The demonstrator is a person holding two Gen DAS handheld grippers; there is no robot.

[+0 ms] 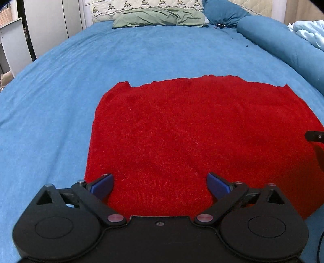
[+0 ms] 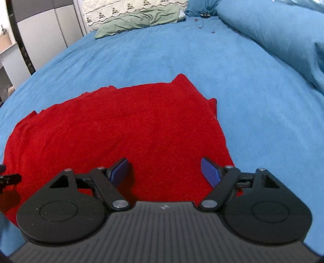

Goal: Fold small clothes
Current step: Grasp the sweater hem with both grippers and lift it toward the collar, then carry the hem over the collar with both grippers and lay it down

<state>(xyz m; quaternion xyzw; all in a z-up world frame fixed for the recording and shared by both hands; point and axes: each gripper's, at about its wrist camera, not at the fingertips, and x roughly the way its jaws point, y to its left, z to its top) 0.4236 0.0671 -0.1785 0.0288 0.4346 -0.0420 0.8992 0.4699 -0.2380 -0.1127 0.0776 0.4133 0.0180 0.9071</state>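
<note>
A red knitted garment (image 1: 194, 129) lies flat on the blue bedsheet (image 1: 60, 101), folded into a rough rectangle. My left gripper (image 1: 160, 187) is open and empty, its blue pads just above the garment's near left part. In the right wrist view the same red garment (image 2: 125, 129) fills the lower left, with a small bump of cloth at its far right corner. My right gripper (image 2: 165, 171) is open and empty above the garment's near right edge. A black tip of the other gripper (image 1: 314, 136) shows at the right edge of the left wrist view.
A green pillow (image 1: 160, 18) and a patterned quilt (image 1: 145, 5) lie at the head of the bed. A rolled blue duvet (image 1: 283, 46) runs along the right side. White cupboards (image 1: 50, 24) stand to the left of the bed.
</note>
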